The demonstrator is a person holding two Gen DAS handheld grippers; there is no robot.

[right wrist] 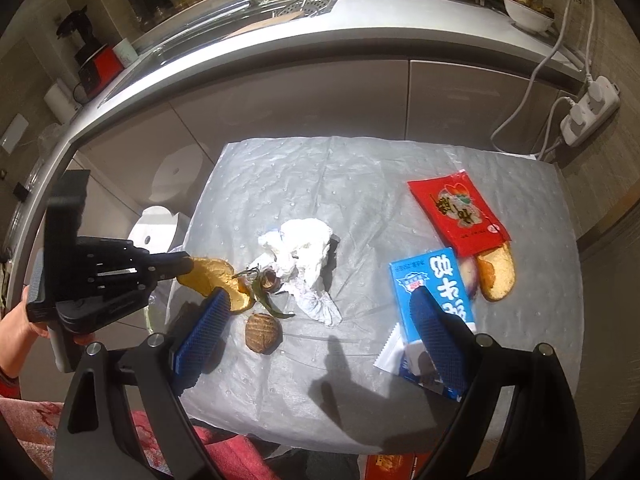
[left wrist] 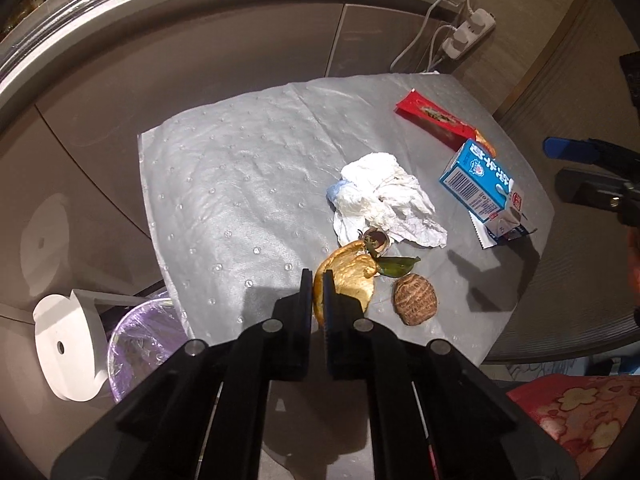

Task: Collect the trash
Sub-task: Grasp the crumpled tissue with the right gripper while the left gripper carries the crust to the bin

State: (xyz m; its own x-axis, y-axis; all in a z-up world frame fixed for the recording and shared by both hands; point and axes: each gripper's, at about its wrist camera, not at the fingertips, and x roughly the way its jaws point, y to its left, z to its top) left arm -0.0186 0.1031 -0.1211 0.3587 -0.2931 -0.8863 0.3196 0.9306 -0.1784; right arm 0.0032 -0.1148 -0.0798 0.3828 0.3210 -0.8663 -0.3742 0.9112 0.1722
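We see the left hand-held gripper clamped on the orange peel at the desk near-left edge, bin below. The peel's length runs toward the tissue. The right hand-held gripper gapes over the milk carton.

Small table under grey dimpled cover sheet, standing just before kitchen counter. Counter edge pale, curved by lens, running across far side. Grey-brown cabinet doors below counter, glossy, catching light. Steel sink set in counter, far centre. White bowl on counter, far right. White power strip at far right, white cables rising to counter. Wood-grain wall panel at right. Warm indoor light; hard shadows on sheet.
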